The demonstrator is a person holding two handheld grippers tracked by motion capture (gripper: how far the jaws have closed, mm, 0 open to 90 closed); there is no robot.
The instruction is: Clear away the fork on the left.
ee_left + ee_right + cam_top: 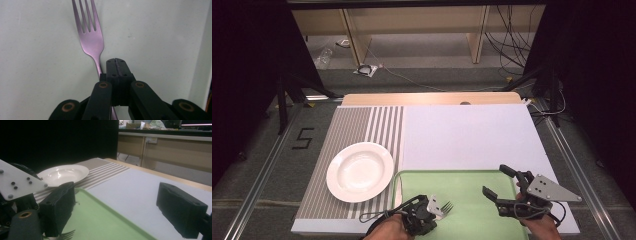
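**Fork lay lengthwise along the left jaws, handle pinned between them**

The left gripper [428, 212] sat low over the green tray [472, 182], near its left front corner, and its jaws were clenched. In the left gripper view the fork [90, 37] ran straight ahead of the closed jaw tips: its handle passed in beside and under them and the tines pointed directly away, so the fork's long axis lay in line with the jaws rather than across them. The handle appeared to be pinched there, though the contact itself was hidden behind the jaw blocks. The fork rested flat on the tray floor, tines toward the tray's middle.

The right gripper [501, 187] hovered over the tray's right side, well apart from the fork, jaws spread wide with nothing between them. The left hand was clearly the nearer. A white plate [360, 171] stood on the striped mat [357, 125], just left of the tray
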